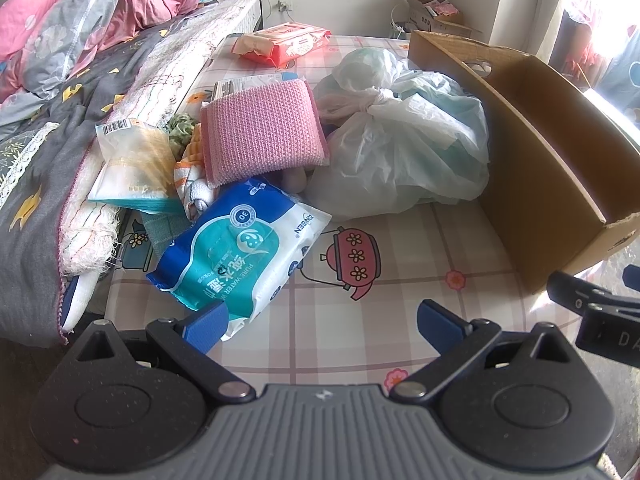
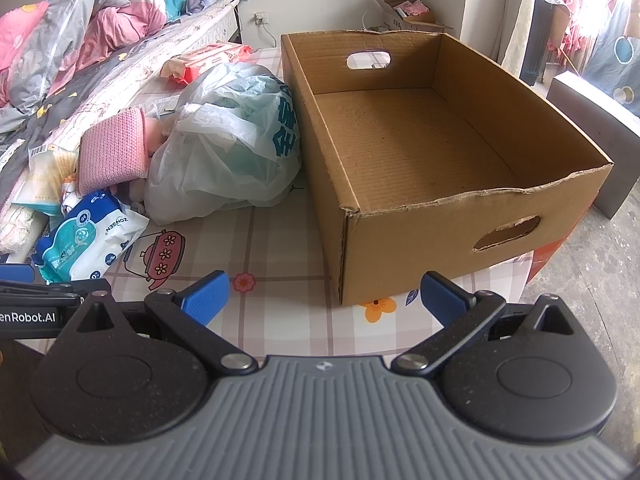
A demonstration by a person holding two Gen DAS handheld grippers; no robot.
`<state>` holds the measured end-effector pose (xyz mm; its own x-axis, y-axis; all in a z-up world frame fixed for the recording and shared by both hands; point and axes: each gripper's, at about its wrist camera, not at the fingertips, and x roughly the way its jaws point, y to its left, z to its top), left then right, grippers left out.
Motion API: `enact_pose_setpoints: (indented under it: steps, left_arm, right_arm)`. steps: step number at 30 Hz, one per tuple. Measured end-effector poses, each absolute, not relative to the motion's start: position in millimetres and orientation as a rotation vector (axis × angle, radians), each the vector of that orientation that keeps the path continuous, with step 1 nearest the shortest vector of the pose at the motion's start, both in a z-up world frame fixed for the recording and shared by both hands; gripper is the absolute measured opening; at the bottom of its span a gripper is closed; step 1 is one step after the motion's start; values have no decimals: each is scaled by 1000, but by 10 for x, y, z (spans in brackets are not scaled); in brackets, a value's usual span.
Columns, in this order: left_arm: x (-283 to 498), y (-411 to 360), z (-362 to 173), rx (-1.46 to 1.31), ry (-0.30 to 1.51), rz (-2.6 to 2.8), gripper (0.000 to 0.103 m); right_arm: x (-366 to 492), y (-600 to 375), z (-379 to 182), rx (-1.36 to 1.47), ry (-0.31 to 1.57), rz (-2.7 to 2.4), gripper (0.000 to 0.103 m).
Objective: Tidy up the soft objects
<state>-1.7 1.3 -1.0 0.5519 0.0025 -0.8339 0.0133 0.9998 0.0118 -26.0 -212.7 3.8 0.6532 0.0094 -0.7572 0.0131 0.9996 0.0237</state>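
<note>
Both grippers, left gripper (image 1: 320,320) and right gripper (image 2: 324,294), are spread wide, holding nothing. The wet-wipes pack (image 1: 240,244) lies near-left; the empty cardboard box (image 2: 460,216) stands right. Grasp the pack across its narrow width, squeezing gently.

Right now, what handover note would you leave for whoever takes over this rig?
Left claw: open, holding nothing, near the blue wipes pack.
Right claw: open, holding nothing, facing the cardboard box.
Box has nothing in it; nothing is sorted yet.
Pile lies left of the box on the table: pink knitted pad, tied plastic bag, red wipes pack.
Left: move each soft item, probably into the box.
</note>
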Motion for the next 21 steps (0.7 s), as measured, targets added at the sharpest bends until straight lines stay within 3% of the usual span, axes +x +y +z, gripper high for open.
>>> enact_pose_setpoints:
  steps: [21]
  left_arm:
    - [-13, 12, -15, 15, 987, -6, 101]
  right_arm:
    - [-235, -2121, 35, 23, 863, 2, 102]
